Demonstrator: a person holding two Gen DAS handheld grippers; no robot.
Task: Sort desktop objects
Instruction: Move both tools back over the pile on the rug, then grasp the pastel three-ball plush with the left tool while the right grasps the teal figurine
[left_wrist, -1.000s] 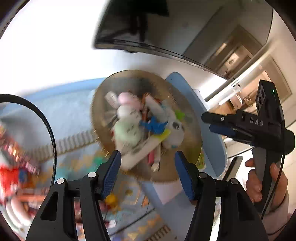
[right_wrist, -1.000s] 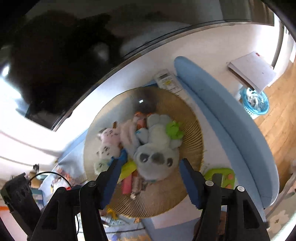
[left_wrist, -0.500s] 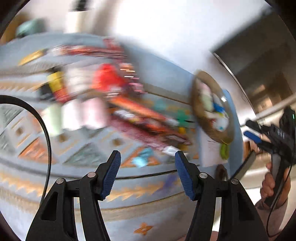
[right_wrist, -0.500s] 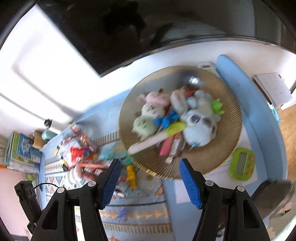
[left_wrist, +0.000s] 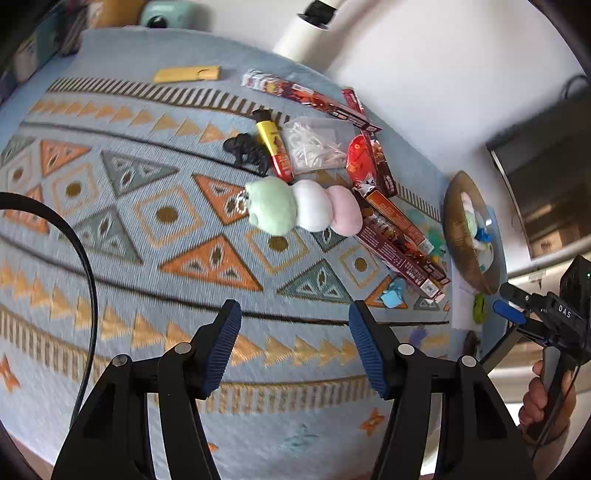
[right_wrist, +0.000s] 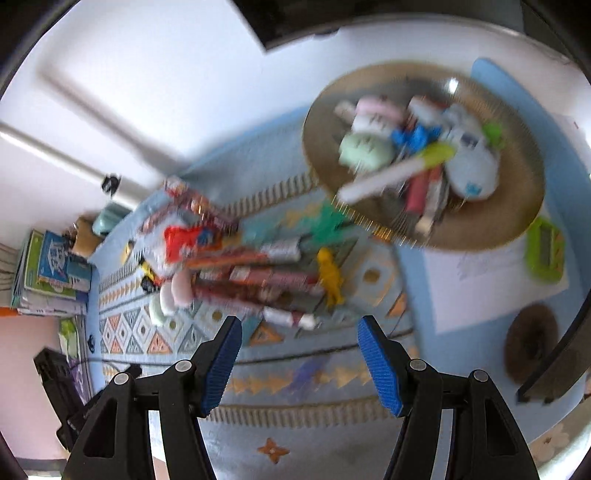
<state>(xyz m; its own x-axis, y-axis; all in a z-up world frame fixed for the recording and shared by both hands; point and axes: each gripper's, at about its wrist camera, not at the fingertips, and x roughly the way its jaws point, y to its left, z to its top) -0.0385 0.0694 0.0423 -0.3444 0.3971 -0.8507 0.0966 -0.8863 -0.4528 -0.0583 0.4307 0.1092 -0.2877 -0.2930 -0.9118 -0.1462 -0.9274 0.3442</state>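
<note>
Bare patterned mat (left_wrist: 122, 236) is lying open from six to nine o'clock in the left wrist view. Toward one o'clock the three-ball plush (left_wrist: 303, 210), black figure (left_wrist: 247, 153) and red boxes (left_wrist: 399, 240) are crowding the way; the woven basket (left_wrist: 456, 236) is blocking three o'clock.

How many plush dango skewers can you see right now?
2. One plush dango skewer lies on the patterned mat, beside the long red boxes. Another sits in the woven basket. More could be buried in either pile.
</note>
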